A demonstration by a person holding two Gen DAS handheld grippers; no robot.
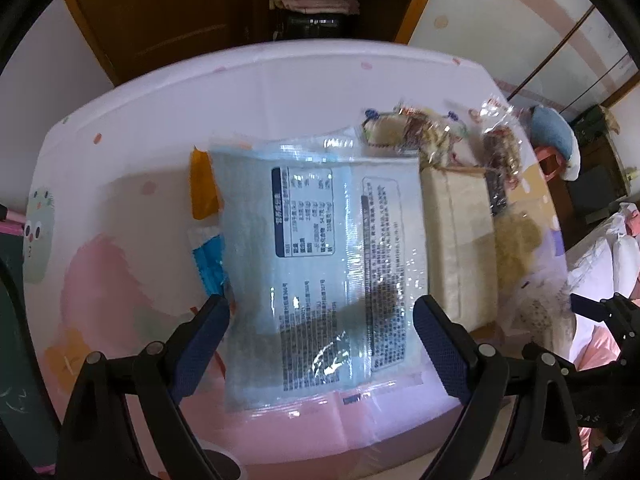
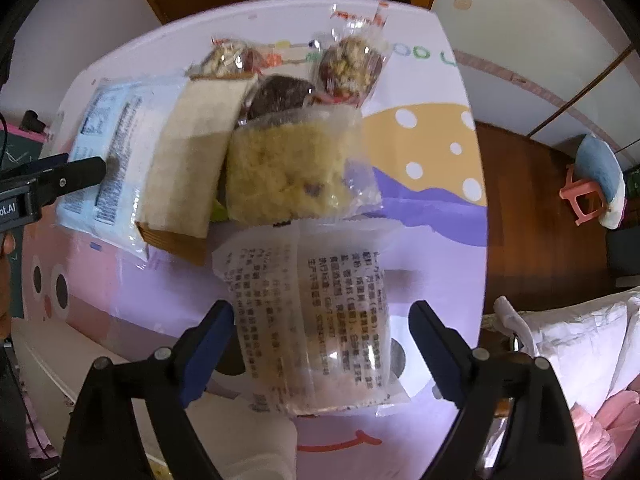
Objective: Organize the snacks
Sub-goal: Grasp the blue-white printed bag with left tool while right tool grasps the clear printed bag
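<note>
On the counter (image 1: pixel 160 92), a pale blue snack packet (image 1: pixel 316 264) was seen lying flat between the wide-spread, untouching jaws of the left hand-held gripper (image 1: pixel 322 320). A clear printed cake packet (image 2: pixel 312 320) was framed likewise by the right hand-held gripper (image 2: pixel 322 326), spread wide and gripping nothing, just below a crumbly yellow cake packet (image 2: pixel 288 172).

Flat packet (image 1: pixel 320 264) left of box (image 1: pixel 456 240); cake (image 2: pixel 284 172) right, on table (image 1: pixel 160 120).
</note>
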